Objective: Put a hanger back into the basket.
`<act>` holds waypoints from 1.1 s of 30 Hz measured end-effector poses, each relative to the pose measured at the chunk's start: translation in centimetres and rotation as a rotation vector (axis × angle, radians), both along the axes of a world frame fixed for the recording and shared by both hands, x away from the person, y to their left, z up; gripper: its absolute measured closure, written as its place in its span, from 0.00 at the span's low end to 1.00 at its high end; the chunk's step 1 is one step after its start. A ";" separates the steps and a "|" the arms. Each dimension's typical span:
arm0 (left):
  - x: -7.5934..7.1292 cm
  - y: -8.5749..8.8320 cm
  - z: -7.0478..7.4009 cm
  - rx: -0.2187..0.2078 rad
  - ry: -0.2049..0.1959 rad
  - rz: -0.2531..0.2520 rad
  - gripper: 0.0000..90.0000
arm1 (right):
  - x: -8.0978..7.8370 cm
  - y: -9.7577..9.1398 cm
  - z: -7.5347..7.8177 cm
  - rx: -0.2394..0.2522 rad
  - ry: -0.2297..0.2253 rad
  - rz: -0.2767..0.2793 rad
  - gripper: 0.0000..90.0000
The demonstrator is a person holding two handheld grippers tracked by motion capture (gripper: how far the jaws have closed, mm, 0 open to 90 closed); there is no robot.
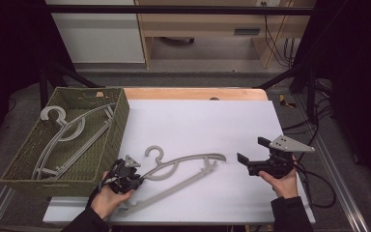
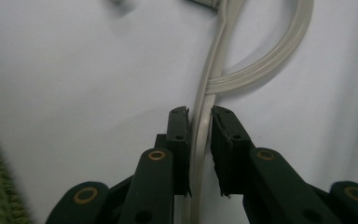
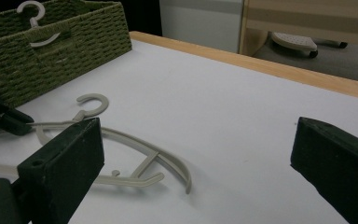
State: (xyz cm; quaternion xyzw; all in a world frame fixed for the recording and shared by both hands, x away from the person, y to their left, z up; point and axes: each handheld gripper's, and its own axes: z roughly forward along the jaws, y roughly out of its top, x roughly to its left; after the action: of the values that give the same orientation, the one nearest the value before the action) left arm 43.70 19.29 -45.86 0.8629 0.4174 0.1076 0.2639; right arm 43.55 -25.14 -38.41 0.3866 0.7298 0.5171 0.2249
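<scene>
You are pinching the grey hanger near the tabletop's front-left corner with your left gripper; be squeezing firmly before lifting toward the basket, while your right gripper is waiting spread.

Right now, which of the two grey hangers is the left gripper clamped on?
The hanger on the white sheet; the left gripper pinches its arm. The other hanger lies in the green basket.

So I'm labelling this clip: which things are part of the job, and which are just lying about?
In the job:
hanger on the table
left gripper, shut on it
basket
hanger in the basket

Lying about:
right gripper, open, idle
cables
</scene>
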 end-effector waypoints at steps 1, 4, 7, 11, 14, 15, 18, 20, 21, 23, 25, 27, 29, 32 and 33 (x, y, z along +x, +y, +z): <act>-0.1 -0.2 0.0 -0.014 0.004 -0.010 0.88 | 0.0 0.0 0.0 -0.001 0.000 0.000 0.03; -0.3 -0.6 -0.1 0.006 -0.010 -0.036 0.89 | 0.0 0.0 0.0 -0.001 0.000 0.001 0.03; -0.2 -0.4 -0.1 -0.001 0.005 -0.052 0.89 | 0.0 0.0 0.0 0.001 0.001 0.001 0.03; -0.4 -0.7 -0.1 0.048 -0.009 -0.081 0.86 | -0.1 0.0 0.1 -0.001 -0.001 0.004 0.03; -0.6 -0.9 -0.1 0.062 -0.019 -0.077 0.86 | -0.1 0.0 0.1 0.002 -0.004 0.000 0.03; -0.6 -0.9 -0.1 0.063 -0.019 -0.082 0.86 | -0.1 0.0 0.1 0.002 -0.003 -0.001 0.03; -0.7 -0.8 -0.2 0.054 -0.029 -0.084 0.86 | -0.1 0.1 0.1 -0.002 -0.004 0.003 0.03; -0.8 -0.8 -0.2 0.055 -0.027 -0.085 0.86 | -0.1 0.2 0.1 0.000 -0.005 0.004 0.03; -0.8 -0.9 -0.2 0.058 -0.032 -0.079 0.87 | -0.1 0.2 0.1 0.001 -0.005 0.004 0.03; -0.8 -1.0 -0.2 0.065 -0.030 -0.077 0.88 | -0.1 0.3 0.2 0.001 -0.004 0.005 0.03; -0.9 -1.0 -0.2 0.059 -0.031 -0.071 0.90 | -0.1 0.3 0.1 -0.002 -0.003 0.005 0.03; -0.9 -0.8 -0.2 0.046 -0.034 -0.070 0.90 | -0.1 0.3 0.1 -0.002 -0.003 0.007 0.03; -0.8 -0.5 -0.3 0.021 -0.032 -0.064 0.90 | -0.1 0.2 0.1 -0.002 -0.001 0.007 0.03; -0.9 -0.1 0.0 -0.021 -0.019 -0.062 0.90 | 0.0 0.1 0.0 -0.003 -0.003 0.006 0.03; -0.9 0.1 0.2 -0.032 -0.027 -0.062 0.90 | 0.0 0.1 0.0 -0.001 -0.001 0.006 0.03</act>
State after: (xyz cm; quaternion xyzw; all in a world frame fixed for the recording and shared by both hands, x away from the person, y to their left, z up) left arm 42.78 19.38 -45.63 0.8695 0.3886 0.1043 0.2865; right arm 43.51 -25.07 -38.39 0.3843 0.7310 0.5175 0.2238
